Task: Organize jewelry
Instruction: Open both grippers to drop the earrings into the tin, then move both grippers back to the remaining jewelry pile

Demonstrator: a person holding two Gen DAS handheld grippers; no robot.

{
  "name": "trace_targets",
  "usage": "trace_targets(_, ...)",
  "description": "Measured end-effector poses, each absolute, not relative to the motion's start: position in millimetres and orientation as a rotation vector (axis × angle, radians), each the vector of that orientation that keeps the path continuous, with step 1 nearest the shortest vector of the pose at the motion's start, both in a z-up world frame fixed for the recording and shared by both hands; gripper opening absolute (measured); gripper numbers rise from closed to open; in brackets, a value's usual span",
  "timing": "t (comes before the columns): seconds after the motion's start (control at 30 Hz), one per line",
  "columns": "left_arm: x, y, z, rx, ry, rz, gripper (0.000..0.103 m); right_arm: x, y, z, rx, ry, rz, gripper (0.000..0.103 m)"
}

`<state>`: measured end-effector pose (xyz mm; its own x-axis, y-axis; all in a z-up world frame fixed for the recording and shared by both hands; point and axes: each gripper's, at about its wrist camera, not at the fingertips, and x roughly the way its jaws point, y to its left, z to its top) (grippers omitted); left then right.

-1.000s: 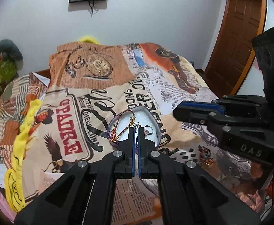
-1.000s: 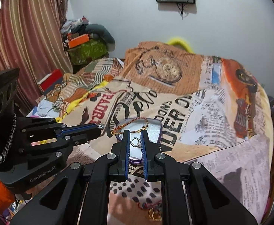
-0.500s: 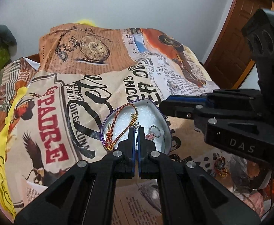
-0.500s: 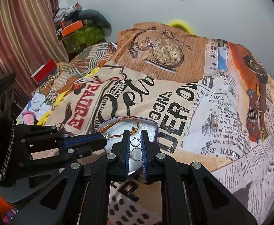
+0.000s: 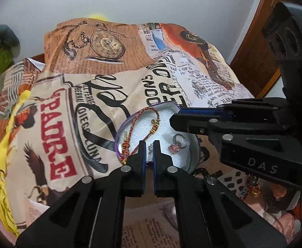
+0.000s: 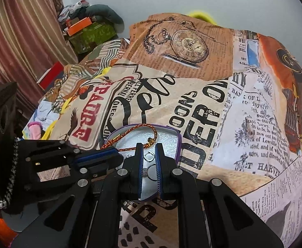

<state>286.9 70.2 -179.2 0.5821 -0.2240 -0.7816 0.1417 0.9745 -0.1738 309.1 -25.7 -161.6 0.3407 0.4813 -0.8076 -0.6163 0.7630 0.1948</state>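
Tan, orange and cream printed fabric, a bedspread [image 6: 223, 107] covered with newspaper text and a pocket-watch motif, forms the work surface; a white wall rises behind it, striped curtains [image 6: 20, 41] are seen at 10 o'clock in the right wrist view, and a brown wooden door [image 5: 260, 47] at 2 o'clock in the left wrist view. A heart-shaped tray [image 5: 122, 128] with a purple rim and white foam lining lies on the bedspread. Inside it a red-and-gold braided bracelet [image 5: 148, 111] is curled along the 11 o'clock side, its cord partly draped over the rim, and a ring with a pink stone [image 5: 176, 145] rests at 3 o'clock. The left gripper [image 5: 149, 144] is seen at the tray's near edge, slightly parted with nothing between its fingers. The right gripper [image 6: 149, 150] is held over the tray, parted, framing a small silver ring [image 6: 148, 156]; whether that ring is touched cannot be told.
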Motion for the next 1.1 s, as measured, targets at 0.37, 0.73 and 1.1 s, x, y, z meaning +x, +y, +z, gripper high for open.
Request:
trace_targets(0.37,267,77,-165,0.025,0.865,-0.141,0.046,309,-18,-167,-0.188,1.006,0.708,0.010)
trace_targets(0.73,250,83,-163,0.034,0.870,-0.100,0.054,293,-11,-164,-0.295,1.004,0.673,0.029)
trace_targets(1.1,231,90,-139,-0.001,0.843,-0.074,0.054,267,-30,-134,-0.310,0.931,0.652,0.029)
